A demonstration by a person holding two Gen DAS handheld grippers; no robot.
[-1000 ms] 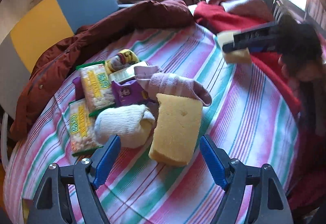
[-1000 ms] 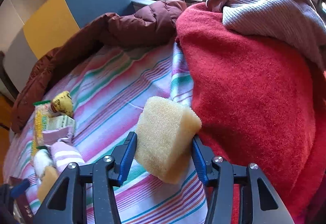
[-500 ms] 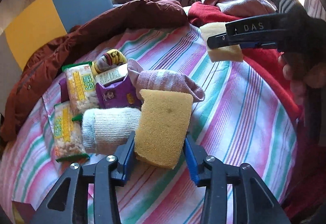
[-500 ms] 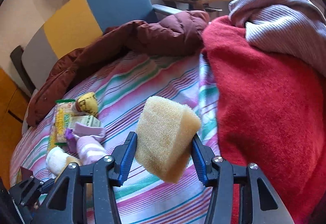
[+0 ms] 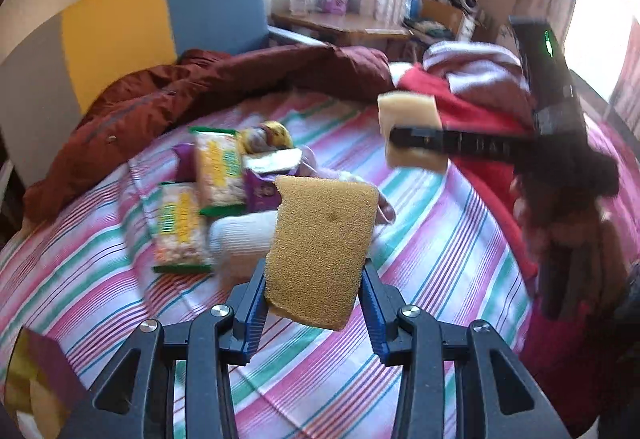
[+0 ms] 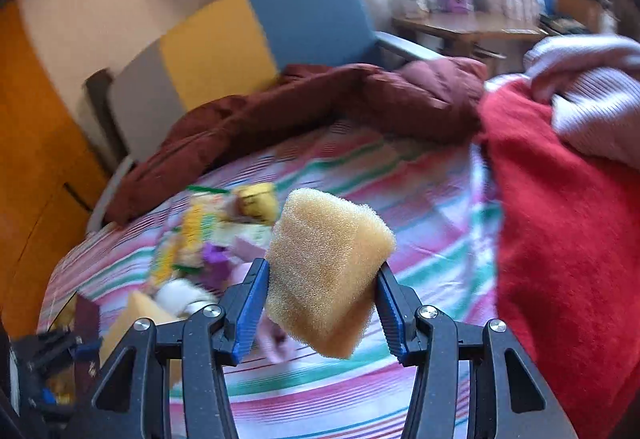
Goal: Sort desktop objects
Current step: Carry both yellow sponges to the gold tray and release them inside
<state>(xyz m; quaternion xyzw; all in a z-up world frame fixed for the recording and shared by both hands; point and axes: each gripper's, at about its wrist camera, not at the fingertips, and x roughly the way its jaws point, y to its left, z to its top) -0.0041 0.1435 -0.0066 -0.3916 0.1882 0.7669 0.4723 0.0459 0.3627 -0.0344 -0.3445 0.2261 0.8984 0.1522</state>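
Observation:
My left gripper [image 5: 313, 275] is shut on a dark yellow sponge [image 5: 320, 239] and holds it upright, clear of the striped cloth [image 5: 440, 239]. My right gripper [image 6: 323, 271] is shut on a paler yellow sponge [image 6: 328, 259], also in the air; the left wrist view shows that gripper [image 5: 416, 137] and its sponge [image 5: 408, 111] higher up at the right. On the cloth behind lie two yellow snack packets [image 5: 216, 167], a purple packet [image 5: 260, 191], a white rolled sock [image 5: 240, 239], a pink sock [image 5: 340, 175] and a yellow patterned sock [image 5: 272, 131].
A maroon jacket [image 5: 240, 79] runs along the far edge of the cloth. A red blanket [image 6: 560, 219] with a pale knit garment [image 6: 592, 107] on it fills the right side. A dark box corner [image 5: 40, 371] sits at the lower left. A person's hand [image 5: 568, 231] holds the right gripper.
My left gripper closed on the dark yellow sponge and lifted it off the cloth. My right gripper, still holding the pale sponge, swung left and upward over the cloth.

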